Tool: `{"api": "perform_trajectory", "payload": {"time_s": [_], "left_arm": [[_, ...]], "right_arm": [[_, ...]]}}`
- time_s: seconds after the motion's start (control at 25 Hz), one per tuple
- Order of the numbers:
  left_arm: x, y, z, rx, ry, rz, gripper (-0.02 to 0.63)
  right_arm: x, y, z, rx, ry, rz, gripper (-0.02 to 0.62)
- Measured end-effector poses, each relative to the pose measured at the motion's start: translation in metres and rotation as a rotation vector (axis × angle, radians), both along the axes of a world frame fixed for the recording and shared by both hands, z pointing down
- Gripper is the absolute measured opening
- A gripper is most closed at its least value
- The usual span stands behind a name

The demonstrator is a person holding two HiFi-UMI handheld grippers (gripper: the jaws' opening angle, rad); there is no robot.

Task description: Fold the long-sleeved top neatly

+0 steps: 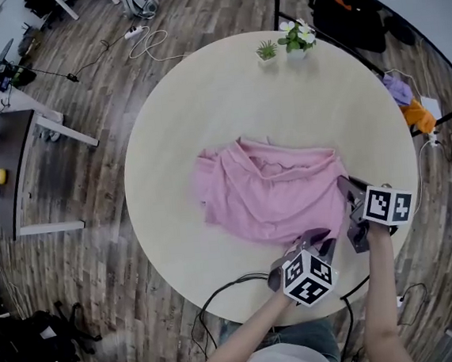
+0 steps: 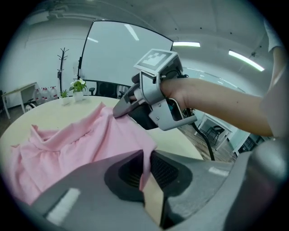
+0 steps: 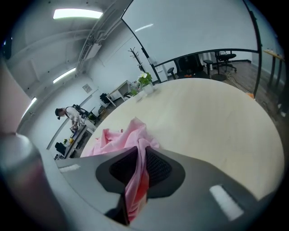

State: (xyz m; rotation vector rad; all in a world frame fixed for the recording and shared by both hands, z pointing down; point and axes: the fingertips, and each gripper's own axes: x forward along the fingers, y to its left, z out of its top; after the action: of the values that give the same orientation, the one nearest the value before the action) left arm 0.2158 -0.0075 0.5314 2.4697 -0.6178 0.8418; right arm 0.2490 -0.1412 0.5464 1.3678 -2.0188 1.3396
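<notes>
Pinching pink top (image 1: pixel 267 192), probably hem: left claw (image 2: pixel 146 160), right claw (image 3: pixel 139 151).

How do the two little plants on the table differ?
The left plant is smaller, with only green spiky leaves; the right plant is taller and bears white flowers. Both are potted and stand side by side at the table's far edge.

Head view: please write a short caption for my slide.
Left gripper and right gripper each clamp an edge of a crumpled pink top on a round table.
</notes>
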Motion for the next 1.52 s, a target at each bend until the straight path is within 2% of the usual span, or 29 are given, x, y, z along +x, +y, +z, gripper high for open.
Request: {"api": "perform_trajectory", "payload": {"time_s": [0.24,0.32,0.64,0.88,1.12,1.36,1.52], "left_arm": [[-0.052,-0.021,-0.051,0.046,0.203,-0.104,0.038],[-0.077,-0.028,-0.062,0.055,0.236,-0.146,0.038],[-0.162,-0.049,-0.079,0.087,0.264,-0.271,0.038],[-0.219,-0.059,-0.078,0.071,0.281,-0.376,0.038],[-0.271,-0.066,-0.071,0.058,0.287,-0.466,0.038],[-0.312,-0.066,-0.045,-0.014,0.280,-0.559,0.043],[-0.337,-0.063,-0.015,-0.124,0.296,-0.655,0.048]], "right_arm": [[-0.034,-0.012,-0.043,0.082,0.000,0.025,0.075],[-0.052,-0.017,-0.056,0.107,0.000,0.017,0.075],[-0.144,-0.042,-0.084,0.165,0.017,-0.053,0.075],[-0.208,-0.054,-0.082,0.182,0.070,-0.138,0.075],[-0.264,-0.061,-0.076,0.180,0.063,-0.183,0.077],[-0.312,-0.064,-0.049,0.167,0.073,-0.259,0.080],[-0.339,-0.062,-0.022,0.161,0.086,-0.295,0.098]]}}
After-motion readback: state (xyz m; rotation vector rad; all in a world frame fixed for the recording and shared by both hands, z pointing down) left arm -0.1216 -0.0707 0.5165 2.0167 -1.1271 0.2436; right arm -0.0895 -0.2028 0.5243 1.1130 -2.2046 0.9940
